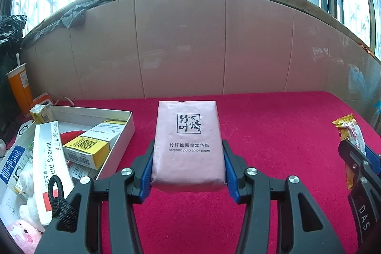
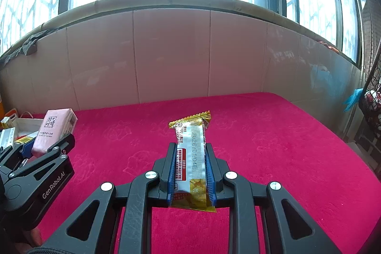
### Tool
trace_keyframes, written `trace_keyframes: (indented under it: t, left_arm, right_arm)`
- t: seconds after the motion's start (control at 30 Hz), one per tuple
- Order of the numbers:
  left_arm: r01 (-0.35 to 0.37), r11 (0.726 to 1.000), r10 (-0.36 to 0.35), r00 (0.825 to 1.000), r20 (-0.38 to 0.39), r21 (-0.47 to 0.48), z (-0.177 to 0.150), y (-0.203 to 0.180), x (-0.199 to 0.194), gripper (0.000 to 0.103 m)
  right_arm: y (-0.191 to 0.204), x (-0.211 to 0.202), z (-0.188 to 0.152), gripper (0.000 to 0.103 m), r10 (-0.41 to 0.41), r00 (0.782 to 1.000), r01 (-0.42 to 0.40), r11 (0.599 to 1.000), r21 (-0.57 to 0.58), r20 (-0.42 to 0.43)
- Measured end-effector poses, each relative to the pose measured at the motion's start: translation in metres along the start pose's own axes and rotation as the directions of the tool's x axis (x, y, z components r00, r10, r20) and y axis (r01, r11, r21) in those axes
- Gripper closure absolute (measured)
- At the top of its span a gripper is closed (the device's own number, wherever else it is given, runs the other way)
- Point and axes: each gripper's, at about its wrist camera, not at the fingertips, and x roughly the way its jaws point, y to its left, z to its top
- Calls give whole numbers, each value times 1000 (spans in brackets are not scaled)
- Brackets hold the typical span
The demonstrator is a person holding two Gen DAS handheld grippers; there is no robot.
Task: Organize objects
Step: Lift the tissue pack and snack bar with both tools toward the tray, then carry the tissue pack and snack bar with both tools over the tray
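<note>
Above the red cloth (image 1: 273,139): tissue pack (image 1: 188,142) is clamped in the left gripper (image 1: 188,154); snack bar (image 2: 191,158) is clamped in the right gripper (image 2: 191,168). White tray (image 1: 126,127), leftward, is already part-filled with boxes; both held items judged still unplaced.

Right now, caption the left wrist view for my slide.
Left tool grips a pink tissue pack over the red cloth.
</note>
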Motion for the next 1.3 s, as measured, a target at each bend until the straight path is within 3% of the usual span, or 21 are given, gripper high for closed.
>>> trace_keyframes:
  t: [1.3]
  left_arm:
    - [19,1000,-19,1000,22,21,-25,25,-36,54]
  right_arm:
    - [9,-33,-18,79,2,1000,-3,1000,-28,-16]
